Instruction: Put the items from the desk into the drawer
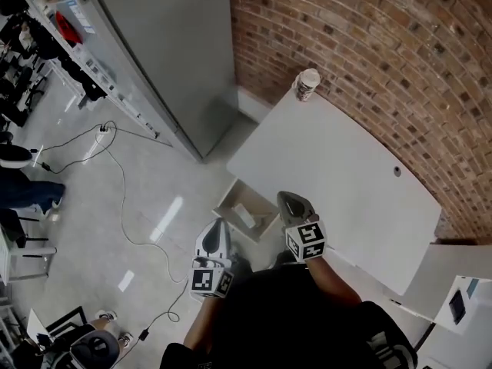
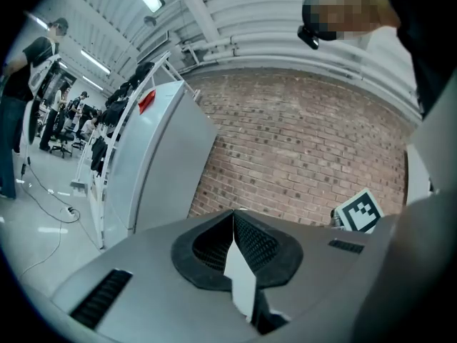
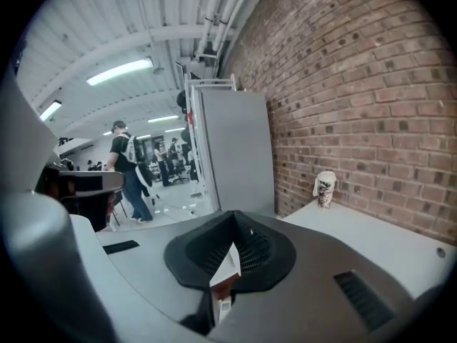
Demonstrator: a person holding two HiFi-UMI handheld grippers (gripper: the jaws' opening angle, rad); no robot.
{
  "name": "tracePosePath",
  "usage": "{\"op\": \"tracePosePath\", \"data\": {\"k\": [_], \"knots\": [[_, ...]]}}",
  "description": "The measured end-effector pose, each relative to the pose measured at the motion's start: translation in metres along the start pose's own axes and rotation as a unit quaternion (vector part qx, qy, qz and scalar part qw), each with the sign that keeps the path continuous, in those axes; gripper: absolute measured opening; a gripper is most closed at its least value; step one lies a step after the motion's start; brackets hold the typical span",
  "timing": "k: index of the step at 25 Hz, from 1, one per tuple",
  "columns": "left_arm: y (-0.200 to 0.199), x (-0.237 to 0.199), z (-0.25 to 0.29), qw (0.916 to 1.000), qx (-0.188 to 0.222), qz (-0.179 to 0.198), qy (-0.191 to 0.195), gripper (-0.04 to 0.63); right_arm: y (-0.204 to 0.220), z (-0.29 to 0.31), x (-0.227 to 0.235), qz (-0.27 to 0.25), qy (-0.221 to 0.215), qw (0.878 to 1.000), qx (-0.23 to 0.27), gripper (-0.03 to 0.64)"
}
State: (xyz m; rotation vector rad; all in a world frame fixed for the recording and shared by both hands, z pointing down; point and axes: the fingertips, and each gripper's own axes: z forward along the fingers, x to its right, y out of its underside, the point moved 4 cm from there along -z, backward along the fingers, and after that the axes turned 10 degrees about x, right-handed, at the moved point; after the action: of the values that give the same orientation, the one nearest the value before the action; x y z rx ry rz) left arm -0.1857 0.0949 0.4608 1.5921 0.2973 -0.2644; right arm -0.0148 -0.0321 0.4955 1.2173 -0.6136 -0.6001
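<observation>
While the left gripper point(image 1: 218, 224) and right gripper point(image 1: 289, 199) are hovering, jaws together, a white paper cup point(image 1: 307, 84) is standing on the pale rectangular desk point(image 1: 338, 183) — near the red brick wall point(image 1: 384, 44).

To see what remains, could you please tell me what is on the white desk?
Only a white patterned paper cup, at its far corner; the right tongs hide a near patch.

Open industrial office: brick wall point(image 1: 369, 44), ceiling pipes point(image 3: 214, 20), white desk point(image 1: 338, 175), floor cable point(image 1: 123, 198).
</observation>
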Motion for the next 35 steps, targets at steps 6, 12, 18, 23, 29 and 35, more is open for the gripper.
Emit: {"op": "tracePosePath", "data": {"k": [6,12,18,23,29,35], "knots": [[-0.006,0.02,0.003,0.9999,0.011,0.0,0.007,0.005,-0.031,-0.044,0.001,-0.016,-0.005,0.998,0.054,0.0],[-0.002,0.029,0.006,0.9999,0.006,0.002,0.016,0.005,-0.029,-0.06,0.013,-0.019,0.013,0.998,0.066,0.0],[0.003,0.039,0.011,0.9996,0.002,0.001,0.029,0.005,-0.03,-0.061,0.018,-0.023,0.016,0.997,0.069,0.0],[0.001,0.038,0.013,0.9996,0.003,0.002,0.028,0.005,-0.03,-0.061,0.02,-0.024,0.018,0.997,0.071,0.0],[0.003,0.036,0.012,0.9995,-0.001,0.001,0.03,0.005,-0.027,-0.061,0.021,-0.02,0.024,0.997,0.071,0.0],[0.002,0.036,0.014,0.9994,-0.01,-0.001,0.034,0.005,-0.025,-0.058,0.019,-0.019,0.025,0.997,0.071,0.0]]}}
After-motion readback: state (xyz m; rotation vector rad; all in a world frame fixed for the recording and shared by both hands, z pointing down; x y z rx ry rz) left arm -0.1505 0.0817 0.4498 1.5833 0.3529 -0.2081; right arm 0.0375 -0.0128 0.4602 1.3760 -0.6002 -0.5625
